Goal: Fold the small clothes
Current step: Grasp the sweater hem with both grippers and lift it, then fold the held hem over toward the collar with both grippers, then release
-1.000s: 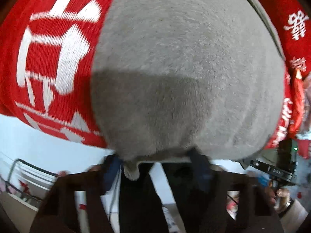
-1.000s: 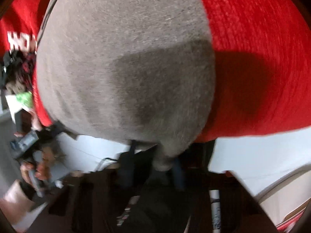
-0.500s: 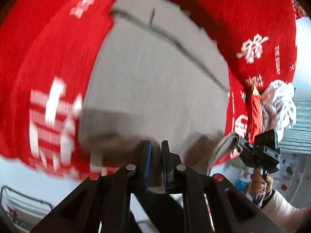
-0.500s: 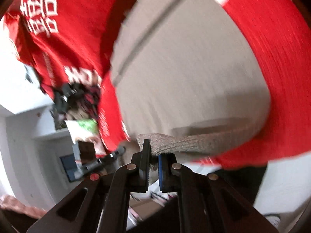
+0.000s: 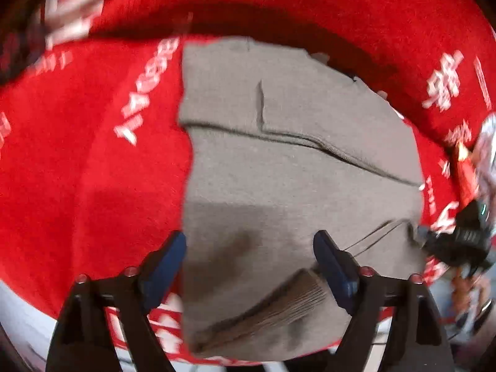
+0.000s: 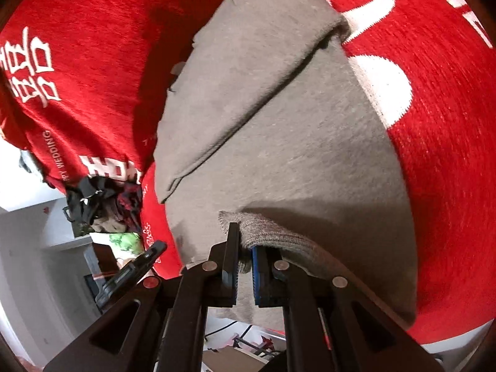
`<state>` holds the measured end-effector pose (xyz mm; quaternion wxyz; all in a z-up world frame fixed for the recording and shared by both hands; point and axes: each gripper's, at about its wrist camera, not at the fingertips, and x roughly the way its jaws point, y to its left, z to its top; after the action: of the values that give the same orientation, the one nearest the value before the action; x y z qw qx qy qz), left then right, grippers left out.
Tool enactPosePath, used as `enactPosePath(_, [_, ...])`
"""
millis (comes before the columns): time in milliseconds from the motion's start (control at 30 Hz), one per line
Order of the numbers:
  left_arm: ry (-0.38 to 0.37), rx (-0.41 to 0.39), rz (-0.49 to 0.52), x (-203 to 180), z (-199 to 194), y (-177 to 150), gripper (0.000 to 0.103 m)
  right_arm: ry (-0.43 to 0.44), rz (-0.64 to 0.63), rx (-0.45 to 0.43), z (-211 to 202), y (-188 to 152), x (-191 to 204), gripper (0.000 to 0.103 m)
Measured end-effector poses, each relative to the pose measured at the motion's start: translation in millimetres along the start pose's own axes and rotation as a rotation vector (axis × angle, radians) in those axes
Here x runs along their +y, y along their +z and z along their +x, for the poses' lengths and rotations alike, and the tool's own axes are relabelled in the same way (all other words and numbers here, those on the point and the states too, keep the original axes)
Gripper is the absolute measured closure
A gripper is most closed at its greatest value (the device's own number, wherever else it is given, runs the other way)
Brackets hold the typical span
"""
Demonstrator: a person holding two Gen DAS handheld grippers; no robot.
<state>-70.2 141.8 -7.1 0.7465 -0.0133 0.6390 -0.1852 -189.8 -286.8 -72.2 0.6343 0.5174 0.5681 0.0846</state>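
Note:
A grey knit garment [image 5: 297, 173] lies folded on a red blanket with white lettering [image 5: 93, 155]. My left gripper [image 5: 249, 262] hovers above the garment's near edge, its jaws opening wide; the cloth lies below them, and the pads do not press on it. A ribbed cuff [image 5: 279, 313] lies flat near the right finger. In the right wrist view the same grey garment [image 6: 294, 142] fills the middle, and my right gripper [image 6: 245, 266] is shut on its ribbed hem [image 6: 263, 232], lifting that edge slightly.
The red blanket [image 6: 449, 155] spreads all round the garment. A pile of dark clothes [image 6: 99, 201] sits at the blanket's left edge in the right wrist view. The other gripper's black body [image 5: 462, 235] shows at the right of the left wrist view.
My left gripper let go of the grey hem and its jaws spread apart. Both cameras pulled back from the cloth, so more of the garment shows. The right gripper kept its hold.

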Motion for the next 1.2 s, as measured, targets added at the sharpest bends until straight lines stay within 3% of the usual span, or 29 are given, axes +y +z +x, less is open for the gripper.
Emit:
enactPosePath(267, [0.044, 0.123, 0.434, -53, 11, -43, 0.019, -0.079, 0.017, -0.014, -5, 14, -1, 0.087])
enactPosePath(333, [0.027, 0.15, 0.485, -61, 17, -50, 0.019, -0.149, -0.057, -0.019, -12, 14, 10, 0.063])
enactPosePath(400, [0.009, 0.159, 0.507, -67, 19, -54, 0.019, -0.213, -0.145, -0.022, -18, 11, 22, 0.052])
enactPosePath(567, [0.0, 0.181, 0.488, -64, 30, -51, 0.019, -0.442, -0.395, -0.02, -17, 3, 47, 0.052])
enactPosePath(667, [-0.045, 0.222, 0.449, -57, 39, -43, 0.043, -0.507, -0.472, 0.005, -2, 3, 51, 0.052])
enactPosePath(767, [-0.079, 0.236, 0.429, -50, 43, -40, 0.048, -0.539, -0.522, 0.032, 17, 5, 53, 0.052])
enactPosePath(800, [-0.089, 0.238, 0.428, -51, 44, -40, 0.06, -0.555, -0.533, 0.047, 25, 4, 53, 0.052])
enactPosePath(833, [-0.1, 0.247, 0.427, -53, 45, -38, 0.068, -0.59, -0.549, 0.064, 34, 3, 52, 0.052])
enactPosePath(867, [-0.106, 0.256, 0.435, -55, 47, -40, 0.086, -0.609, -0.566, 0.064, 36, 0, 51, 0.053])
enactPosePath(900, [-0.092, 0.254, 0.457, -60, 48, -43, 0.096, -0.638, -0.606, 0.051, 40, -5, 55, 0.063])
enactPosePath(933, [-0.065, 0.234, 0.477, -64, 46, -45, 0.096, -0.66, -0.649, 0.05, 42, -12, 60, 0.093])
enactPosePath(1033, [-0.084, 0.171, 0.395, -54, 28, -45, 0.096, -0.702, -0.706, 0.017, 36, -30, 72, 0.097])
enactPosePath(1200, [-0.115, 0.033, 0.25, -23, -33, -38, 0.096, -0.723, -0.727, -0.121, -2, -63, 93, 0.097])
